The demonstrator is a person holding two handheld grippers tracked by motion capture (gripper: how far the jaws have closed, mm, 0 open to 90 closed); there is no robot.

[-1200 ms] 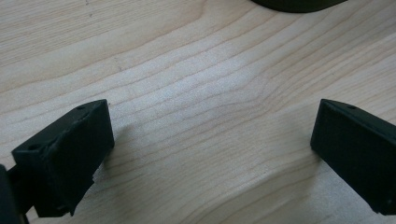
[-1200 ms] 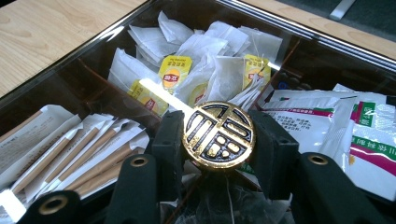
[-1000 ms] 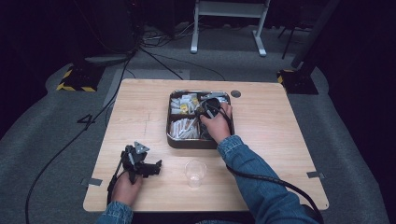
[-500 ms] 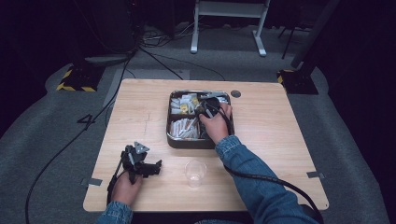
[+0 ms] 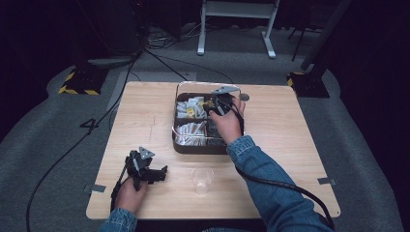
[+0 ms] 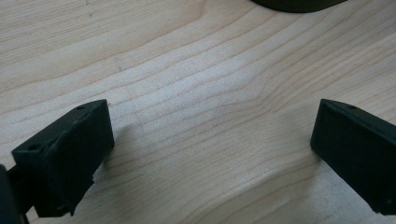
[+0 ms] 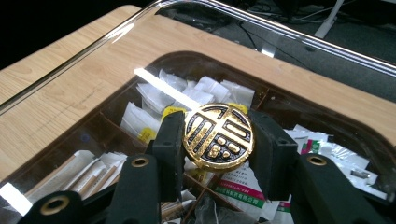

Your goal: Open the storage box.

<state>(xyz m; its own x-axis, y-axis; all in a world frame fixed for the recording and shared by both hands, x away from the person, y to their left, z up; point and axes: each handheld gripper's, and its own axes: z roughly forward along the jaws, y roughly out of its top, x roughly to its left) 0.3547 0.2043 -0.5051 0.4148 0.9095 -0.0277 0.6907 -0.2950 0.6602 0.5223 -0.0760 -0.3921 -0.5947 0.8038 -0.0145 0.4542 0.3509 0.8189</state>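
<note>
Right gripper [image 7: 217, 140] is clamped on a round gold-and-black medallion [image 7: 218, 136], jaws pinching it edge-on from both sides, embossed face toward the gripper camera. The disc hangs clear above the divided tray [image 5: 176, 140], over its far compartments, which hold white sachets [image 7: 159, 100].

In the high view the right gripper [image 5: 218, 104] sits over the tray's far right corner, forearm reaching in from the near right edge, wrist bent down.

Key relation: the clear plastic cup [image 5: 201, 179] stands on the table [image 5: 290, 145] near the front edge, just clear of the tray, between the two hands. If the cup is the target, the disc has to travel back toward the person.

Left gripper [image 5: 145, 169] rests on the table left of the cup and nearer to it, jaws wide apart, nothing between them but bare wood [image 6: 205, 116].
</note>
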